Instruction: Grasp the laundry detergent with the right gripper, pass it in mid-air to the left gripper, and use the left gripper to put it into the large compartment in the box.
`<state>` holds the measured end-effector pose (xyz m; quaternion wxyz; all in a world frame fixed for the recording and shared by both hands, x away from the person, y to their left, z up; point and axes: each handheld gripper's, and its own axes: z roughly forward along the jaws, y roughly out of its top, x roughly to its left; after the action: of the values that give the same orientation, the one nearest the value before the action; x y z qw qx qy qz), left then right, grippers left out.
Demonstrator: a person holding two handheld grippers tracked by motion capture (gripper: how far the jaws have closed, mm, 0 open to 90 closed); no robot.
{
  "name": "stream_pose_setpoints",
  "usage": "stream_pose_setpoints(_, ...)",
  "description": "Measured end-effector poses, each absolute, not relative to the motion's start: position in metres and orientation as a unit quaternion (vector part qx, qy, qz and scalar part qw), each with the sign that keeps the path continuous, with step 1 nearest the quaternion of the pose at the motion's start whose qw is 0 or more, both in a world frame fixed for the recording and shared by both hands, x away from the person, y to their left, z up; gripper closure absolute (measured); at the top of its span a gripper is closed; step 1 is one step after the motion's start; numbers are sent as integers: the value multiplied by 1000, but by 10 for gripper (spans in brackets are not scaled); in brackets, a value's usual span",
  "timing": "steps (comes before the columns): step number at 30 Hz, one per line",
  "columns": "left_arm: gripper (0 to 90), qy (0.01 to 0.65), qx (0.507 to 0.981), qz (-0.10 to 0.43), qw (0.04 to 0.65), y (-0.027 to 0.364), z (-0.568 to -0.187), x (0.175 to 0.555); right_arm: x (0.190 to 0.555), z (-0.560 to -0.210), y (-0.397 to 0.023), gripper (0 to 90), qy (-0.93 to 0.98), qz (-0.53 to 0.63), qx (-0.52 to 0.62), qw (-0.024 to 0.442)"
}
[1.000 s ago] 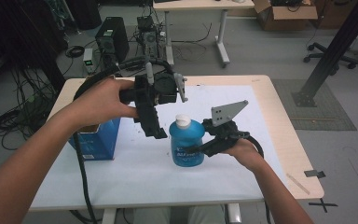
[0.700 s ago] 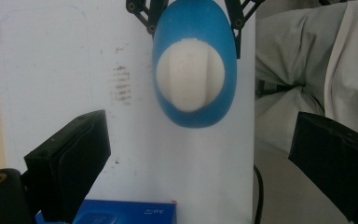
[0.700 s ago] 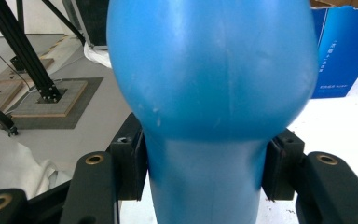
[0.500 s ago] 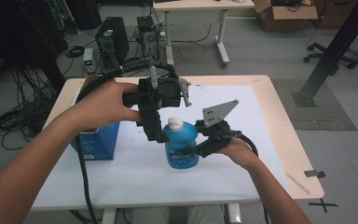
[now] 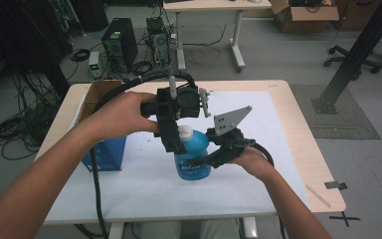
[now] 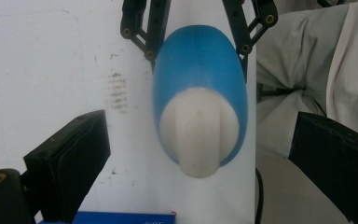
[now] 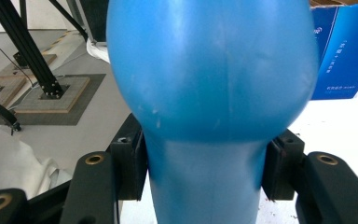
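Upright stands the blue bottle [image 5: 193,159] (white cap [image 5: 184,132] topmost).

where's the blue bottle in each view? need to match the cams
High view: blue bottle at table centre, upright, white cap under the left hand-held gripper.
Left gripper view: seen from above, centre, white cap nearest the camera, between its open jaws.
Right gripper view: fills the middle, its lower body clamped by the right hand-held gripper.
Shared landmark: blue box, bottom edge, upper right.
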<state>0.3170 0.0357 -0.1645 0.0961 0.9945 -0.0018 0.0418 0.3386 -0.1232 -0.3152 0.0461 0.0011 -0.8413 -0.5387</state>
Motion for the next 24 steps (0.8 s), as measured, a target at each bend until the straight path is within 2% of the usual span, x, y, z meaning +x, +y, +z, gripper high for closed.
stream_pose_setpoints(24, 67, -4, 995, 29, 91, 28, -193, 323, 338, -315, -124, 439, -841, -539, -2, 44)
